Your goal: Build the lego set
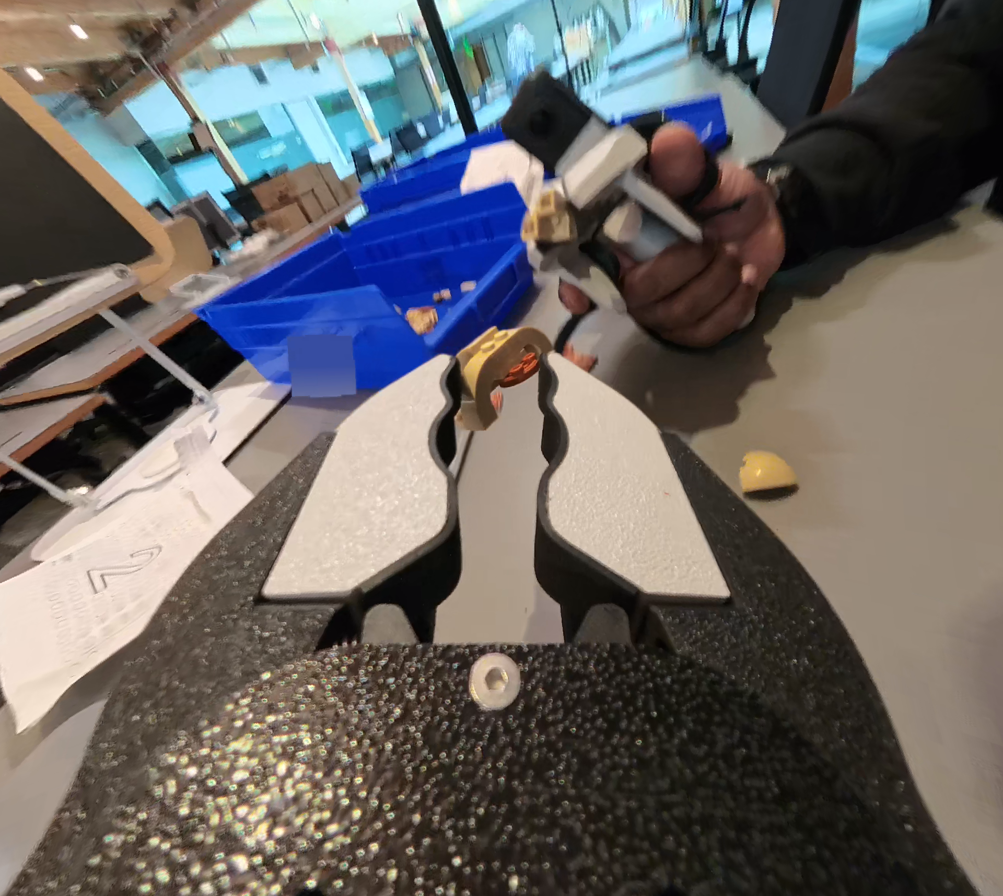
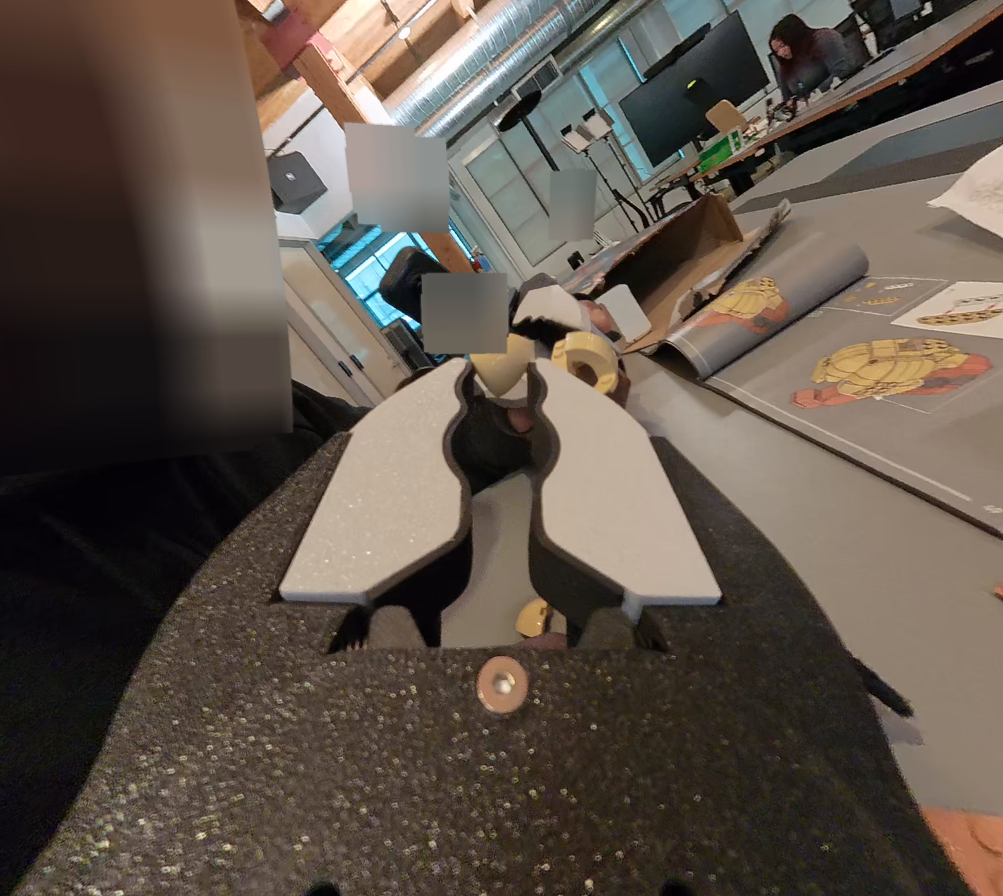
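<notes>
Left wrist view first: my left tongs (image 1: 496, 381) are clenched on a tan arched piece (image 1: 491, 376) with a small reddish-brown round part tucked under its curve, lifted clear of the grey surface (image 1: 868, 598). Ahead of them my right hand (image 1: 700, 245) carries the other tool, and its tips pinch a small tan brick cluster (image 1: 548, 218); the two loads are near each other but not touching.

From the right wrist view, my right tongs (image 2: 502, 381) grip a cream curved piece (image 2: 499, 370) at the very tips. Just beyond sits a yellowish round part (image 2: 586, 365) with a hole in its face, apparently the piece held by my left tongs seen from the other side, though I cannot tell for sure.

Further out, a loose cream dome-shaped shell (image 1: 768, 473) lies alone on the surface, and blue bins (image 1: 423, 262) behind hold a few more small tan bits. The instruction booklet (image 2: 846, 381) lies open, picturing a much bulkier yellow and orange figure.

My judgement: the build is at an early stage. I hold only small sub-assemblies, and joining these two seems the step in hand, with most of the model left.
</notes>
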`<control>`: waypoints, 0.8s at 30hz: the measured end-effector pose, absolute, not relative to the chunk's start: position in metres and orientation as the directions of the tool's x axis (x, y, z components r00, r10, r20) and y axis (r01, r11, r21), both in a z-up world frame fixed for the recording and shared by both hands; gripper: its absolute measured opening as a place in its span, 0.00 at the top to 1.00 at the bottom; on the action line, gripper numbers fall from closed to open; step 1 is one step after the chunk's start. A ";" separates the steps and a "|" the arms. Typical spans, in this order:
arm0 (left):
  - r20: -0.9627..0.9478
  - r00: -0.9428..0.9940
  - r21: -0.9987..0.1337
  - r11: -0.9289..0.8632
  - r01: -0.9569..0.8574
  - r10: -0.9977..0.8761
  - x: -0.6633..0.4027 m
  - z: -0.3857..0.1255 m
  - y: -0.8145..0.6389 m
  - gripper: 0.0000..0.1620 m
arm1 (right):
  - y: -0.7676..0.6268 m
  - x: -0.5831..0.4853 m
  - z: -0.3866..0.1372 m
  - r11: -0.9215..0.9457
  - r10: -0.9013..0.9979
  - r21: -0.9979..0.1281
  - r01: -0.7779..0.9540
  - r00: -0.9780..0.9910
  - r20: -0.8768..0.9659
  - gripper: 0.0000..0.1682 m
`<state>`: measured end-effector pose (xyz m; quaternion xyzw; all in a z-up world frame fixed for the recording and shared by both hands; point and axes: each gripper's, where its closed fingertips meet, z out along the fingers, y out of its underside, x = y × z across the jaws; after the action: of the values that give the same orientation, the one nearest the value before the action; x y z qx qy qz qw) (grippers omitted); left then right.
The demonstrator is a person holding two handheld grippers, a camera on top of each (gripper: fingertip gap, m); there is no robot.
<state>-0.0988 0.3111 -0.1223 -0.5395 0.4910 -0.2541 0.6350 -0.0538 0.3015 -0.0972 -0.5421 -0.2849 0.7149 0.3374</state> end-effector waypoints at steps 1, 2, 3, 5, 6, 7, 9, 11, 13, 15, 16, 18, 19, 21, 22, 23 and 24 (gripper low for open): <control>-0.355 0.381 -0.929 0.277 -0.244 -0.854 -0.098 -0.128 0.313 0.84 | 0.303 -0.053 -0.098 -0.600 0.799 -0.782 -0.168 -0.168 -0.577 0.89; -0.358 0.373 -0.922 0.261 -0.286 -0.856 -0.096 -0.136 0.314 0.84 | 0.304 -0.053 -0.099 -0.590 0.807 -0.791 -0.162 -0.154 -0.570 0.89; -0.363 0.361 -0.912 0.248 -0.328 -0.859 -0.095 -0.143 0.315 0.83 | 0.305 -0.053 -0.100 -0.580 0.815 -0.800 -0.157 -0.140 -0.563 0.89; -0.380 0.316 -0.883 0.238 -0.404 -0.869 -0.091 -0.158 0.313 0.83 | 0.305 -0.052 -0.101 -0.564 0.825 -0.812 -0.149 -0.126 -0.550 0.89; -0.393 0.296 -0.864 0.240 -0.442 -0.871 -0.089 -0.165 0.312 0.83 | 0.305 -0.052 -0.101 -0.565 0.825 -0.811 -0.150 -0.127 -0.551 0.89; -0.408 0.276 -0.845 0.246 -0.475 -0.870 -0.088 -0.170 0.310 0.83 | 0.305 -0.052 -0.100 -0.573 0.819 -0.805 -0.152 -0.134 -0.558 0.89; -0.419 0.235 -0.815 0.249 -0.524 -0.877 -0.085 -0.179 0.306 0.83 | 0.305 -0.052 -0.100 -0.599 0.801 -0.785 -0.160 -0.155 -0.579 0.89; -0.415 0.205 -0.789 0.239 -0.566 -0.886 -0.084 -0.188 0.303 0.83 | 0.304 -0.051 -0.098 -0.619 0.784 -0.767 -0.166 -0.177 -0.595 0.89; -0.405 0.187 -0.775 0.228 -0.589 -0.895 -0.083 -0.193 0.301 0.83 | 0.305 -0.051 -0.097 -0.637 0.769 -0.752 -0.167 -0.194 -0.609 0.89; -0.388 0.170 -0.759 0.210 -0.616 -0.906 -0.083 -0.198 0.299 0.83 | 0.306 -0.051 -0.098 -0.644 0.764 -0.747 -0.167 -0.195 -0.615 0.89; -0.386 0.163 -0.750 0.207 -0.628 -0.908 -0.084 -0.201 0.298 0.83 | 0.305 -0.051 -0.098 -0.642 0.766 -0.749 -0.164 -0.195 -0.613 0.89; -0.383 0.152 -0.732 0.198 -0.652 -0.911 -0.084 -0.206 0.297 0.83 | 0.303 -0.052 -0.098 -0.631 0.774 -0.760 -0.156 -0.191 -0.604 0.89; -0.385 0.150 -0.725 0.198 -0.660 -0.911 -0.084 -0.207 0.297 0.83 | 0.303 -0.053 -0.099 -0.625 0.779 -0.766 -0.152 -0.187 -0.598 0.89; -0.370 0.154 -0.727 0.182 -0.662 -0.916 -0.084 -0.208 0.297 0.83 | 0.302 -0.054 -0.100 -0.608 0.792 -0.781 -0.143 -0.172 -0.586 0.89; -0.361 0.157 -0.729 0.173 -0.663 -0.919 -0.085 -0.208 0.297 0.83 | 0.302 -0.054 -0.101 -0.596 0.801 -0.791 -0.138 -0.160 -0.577 0.89; -0.353 0.159 -0.730 0.165 -0.663 -0.922 -0.085 -0.209 0.297 0.83 | 0.302 -0.055 -0.102 -0.584 0.811 -0.801 -0.133 -0.147 -0.566 0.89; -0.350 0.161 -0.731 0.161 -0.663 -0.923 -0.086 -0.209 0.297 0.83 | 0.302 -0.055 -0.103 -0.569 0.821 -0.813 -0.125 -0.132 -0.555 0.89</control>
<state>-0.0858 0.2968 -0.2085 -0.6296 0.6296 -0.1515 0.4292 -0.0551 0.3025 -0.1032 -0.5612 -0.3102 0.6854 0.3451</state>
